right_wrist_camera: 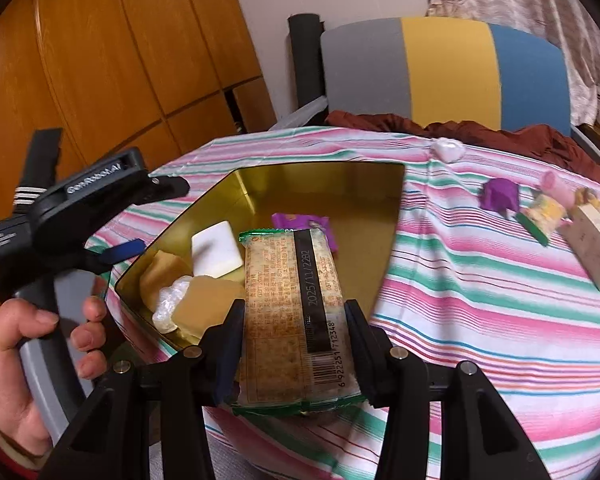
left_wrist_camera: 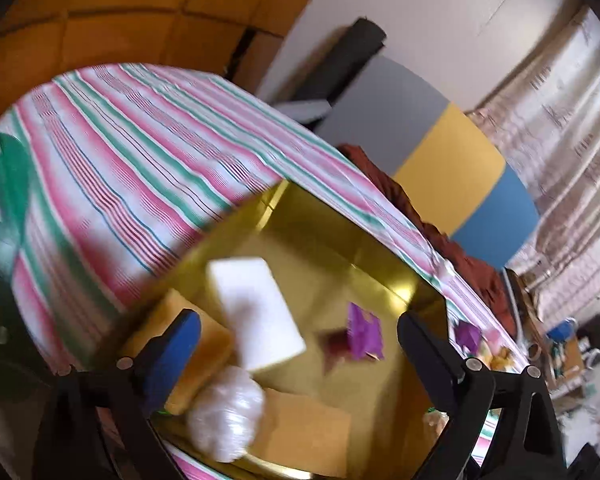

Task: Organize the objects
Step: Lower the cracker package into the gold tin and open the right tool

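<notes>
The right gripper (right_wrist_camera: 294, 340) is clamping a long, clear-wrapped cracker packet with a green edge and a black date strip (right_wrist_camera: 296, 304), its two black fingers pressing on the packet's sides, and is holding it over the near edge of the gold, angular metal tin (right_wrist_camera: 384, 216), the packet's far end reaching in above the contents. The tin is sitting near the middle of the table covered in a pink, green and white striped cloth (right_wrist_camera: 480, 312). Inside it are lying a white rectangular block (right_wrist_camera: 216, 254), tan wrapped pieces (right_wrist_camera: 208, 304), a crinkly clear-wrapped white sweet (right_wrist_camera: 170, 300) and a purple sachet (right_wrist_camera: 300, 224). The left gripper (left_wrist_camera: 300, 332) is hovering with its fingers spread wide and gripping nothing, above the tin's left side; the person's left hand (right_wrist_camera: 24, 344) is grasping its handle. Toward the table's right edge are resting a purple wrapped sweet (right_wrist_camera: 500, 196), a pink roll (right_wrist_camera: 556, 186), a yellow-green packet (right_wrist_camera: 542, 216) and a pale cardboard box (right_wrist_camera: 592, 248).
</notes>
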